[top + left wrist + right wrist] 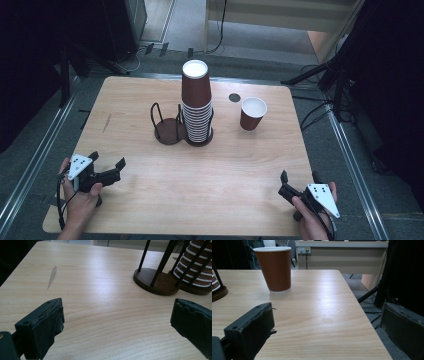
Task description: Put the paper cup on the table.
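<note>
Both grippers rest low at my edge of the wooden table (pixel 150 190), left gripper (pixel 106 162) and right gripper (pixel 300 176) each spread wide, holding nothing. Well beyond them stands the lone paper cup (pixel 252 113), near the stacked cups (pixel 197 102) in the wire holder (pixel 167 125).

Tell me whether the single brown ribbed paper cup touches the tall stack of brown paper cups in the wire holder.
Apart. In the high view, bare wooden table separates the single cup from the stack.
</note>
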Action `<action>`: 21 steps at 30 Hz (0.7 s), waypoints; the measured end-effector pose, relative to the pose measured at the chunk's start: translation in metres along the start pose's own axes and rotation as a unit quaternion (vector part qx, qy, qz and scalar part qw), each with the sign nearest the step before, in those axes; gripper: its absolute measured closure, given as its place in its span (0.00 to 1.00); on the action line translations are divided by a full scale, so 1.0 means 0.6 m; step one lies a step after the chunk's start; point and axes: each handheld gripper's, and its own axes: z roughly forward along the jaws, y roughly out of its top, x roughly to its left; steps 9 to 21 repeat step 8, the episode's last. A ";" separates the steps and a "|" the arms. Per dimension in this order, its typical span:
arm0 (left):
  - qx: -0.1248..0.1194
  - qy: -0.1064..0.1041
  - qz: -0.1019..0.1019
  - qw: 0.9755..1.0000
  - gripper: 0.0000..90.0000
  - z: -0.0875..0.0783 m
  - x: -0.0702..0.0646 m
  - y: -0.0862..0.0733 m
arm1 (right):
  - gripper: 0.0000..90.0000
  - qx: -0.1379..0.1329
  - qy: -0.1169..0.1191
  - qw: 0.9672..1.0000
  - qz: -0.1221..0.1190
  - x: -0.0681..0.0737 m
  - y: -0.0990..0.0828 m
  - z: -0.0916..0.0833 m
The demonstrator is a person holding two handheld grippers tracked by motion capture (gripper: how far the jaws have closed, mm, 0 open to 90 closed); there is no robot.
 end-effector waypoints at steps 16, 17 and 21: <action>0.001 0.001 0.000 1.000 0.00 0.000 0.000 0.000 | 0.00 0.001 -0.009 1.000 0.001 -0.016 -0.001 -0.018; 0.001 0.001 0.000 1.000 0.00 0.000 0.000 0.000 | 0.00 0.001 -0.009 1.000 0.001 -0.016 -0.001 -0.018; 0.001 0.001 0.000 1.000 0.00 0.000 0.000 0.000 | 0.00 0.001 -0.009 1.000 0.001 -0.016 -0.001 -0.018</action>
